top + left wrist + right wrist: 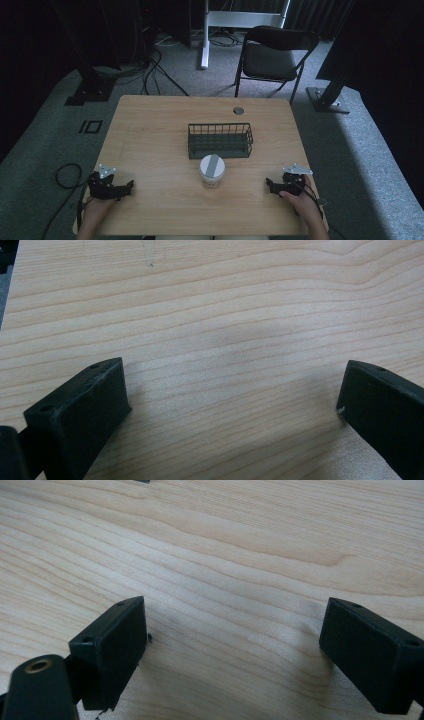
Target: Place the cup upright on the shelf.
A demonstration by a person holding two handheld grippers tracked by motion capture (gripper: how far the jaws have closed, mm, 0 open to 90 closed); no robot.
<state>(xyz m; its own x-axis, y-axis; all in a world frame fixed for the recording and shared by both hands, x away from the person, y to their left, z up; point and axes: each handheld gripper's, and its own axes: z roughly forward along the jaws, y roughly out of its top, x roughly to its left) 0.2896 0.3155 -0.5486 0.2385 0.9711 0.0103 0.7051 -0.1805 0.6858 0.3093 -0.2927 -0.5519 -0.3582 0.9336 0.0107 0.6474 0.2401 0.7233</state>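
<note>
A white round container (pixel 212 171) with a grey stripe across its lid stands on the wooden table (pixel 150 130), near the front centre. Just behind it sits a dark wire basket (pixel 220 140). My left gripper (pixel 131 186) rests at the front left of the table, open, with bare wood between its jaws (pixel 232 390). My right gripper (pixel 268 184) rests at the front right, also open over bare wood (pixel 235 630). Both point inward toward the container, each well apart from it.
A round cable hole (pixel 238 110) is set in the table's far edge. A black folding chair (pixel 272 55) stands behind the table on the grey carpet. Cables (pixel 67 175) lie on the floor at the left, and dark stands rise at both sides.
</note>
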